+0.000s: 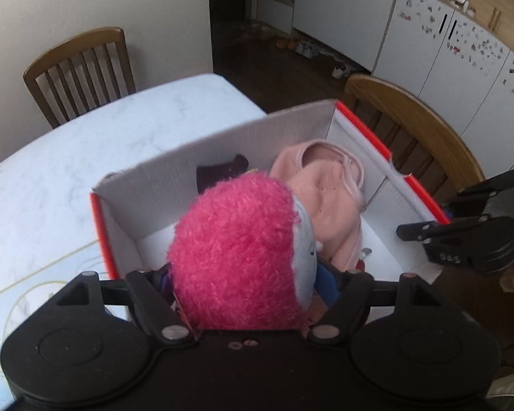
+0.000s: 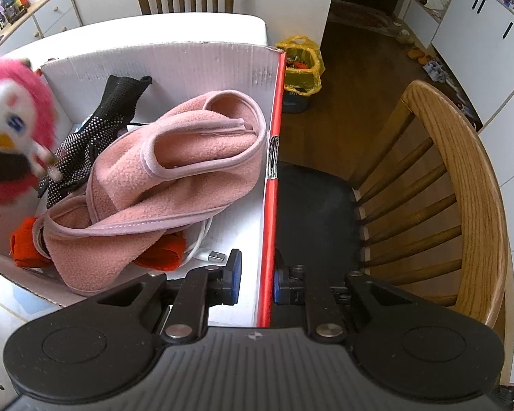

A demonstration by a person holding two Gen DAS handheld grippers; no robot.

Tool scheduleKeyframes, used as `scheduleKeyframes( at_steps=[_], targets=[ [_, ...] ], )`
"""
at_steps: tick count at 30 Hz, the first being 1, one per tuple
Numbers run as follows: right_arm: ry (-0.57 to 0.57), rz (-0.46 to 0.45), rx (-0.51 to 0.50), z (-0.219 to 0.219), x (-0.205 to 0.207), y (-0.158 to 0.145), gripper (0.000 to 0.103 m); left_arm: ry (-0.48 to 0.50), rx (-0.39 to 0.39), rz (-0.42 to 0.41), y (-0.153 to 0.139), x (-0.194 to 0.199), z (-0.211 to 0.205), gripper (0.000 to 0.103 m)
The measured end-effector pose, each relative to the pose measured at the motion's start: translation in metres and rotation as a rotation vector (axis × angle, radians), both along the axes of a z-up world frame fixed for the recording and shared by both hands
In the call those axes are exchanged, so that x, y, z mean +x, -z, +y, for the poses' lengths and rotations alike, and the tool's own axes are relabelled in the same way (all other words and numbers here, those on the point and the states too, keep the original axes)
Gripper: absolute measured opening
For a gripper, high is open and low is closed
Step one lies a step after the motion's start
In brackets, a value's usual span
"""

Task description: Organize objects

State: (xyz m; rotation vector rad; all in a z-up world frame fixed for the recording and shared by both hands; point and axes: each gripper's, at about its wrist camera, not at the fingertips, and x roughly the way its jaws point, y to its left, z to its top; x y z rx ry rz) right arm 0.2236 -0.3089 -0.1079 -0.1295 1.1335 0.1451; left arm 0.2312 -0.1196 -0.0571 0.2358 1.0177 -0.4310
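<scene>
My left gripper (image 1: 246, 274) is shut on a pink furry plush toy (image 1: 236, 253) and holds it over the near end of a white cardboard box with red edges (image 1: 222, 144). The toy's white face shows in the right wrist view (image 2: 7, 130). A pink fleece garment (image 2: 174, 171), a black dotted glove (image 2: 96, 126), a red cloth (image 2: 25, 243) and a white USB cable (image 2: 209, 257) lie in the box. My right gripper (image 2: 257, 281) straddles the box's red right wall (image 2: 272, 205), one finger inside and one outside.
The box stands on a white marble table (image 1: 85, 144). Wooden chairs stand beyond the table (image 1: 82, 65) and to the box's right (image 2: 462, 178). A yellow bag (image 2: 301, 65) sits on the dark floor. White cabinets line the far wall.
</scene>
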Motion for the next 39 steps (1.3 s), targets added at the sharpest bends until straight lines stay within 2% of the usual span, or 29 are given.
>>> scheduleKeyframes(
  at_steps=[9, 14, 25, 34, 39],
  targets=[
    [-0.005, -0.014, 0.006, -0.001, -0.005, -0.002, 0.017, -0.059, 0.036, 0.070, 0.036, 0.013, 0.004, 0.076],
    [-0.009, -0.018, 0.003, -0.001, -0.004, -0.003, 0.017, -0.076, 0.028, 0.081, 0.041, 0.015, 0.008, 0.077],
    [-0.013, -0.052, -0.001, -0.002, -0.010, -0.015, 0.017, -0.077, 0.004, 0.049, 0.028, 0.006, 0.013, 0.085],
    [-0.029, -0.127, 0.001, -0.005, -0.023, -0.042, 0.017, -0.079, -0.003, 0.007, 0.008, -0.010, 0.021, 0.091],
    [-0.031, -0.174, 0.024, -0.009, -0.033, -0.060, 0.017, -0.078, -0.035, -0.036, -0.008, -0.024, 0.026, 0.094]
  ],
)
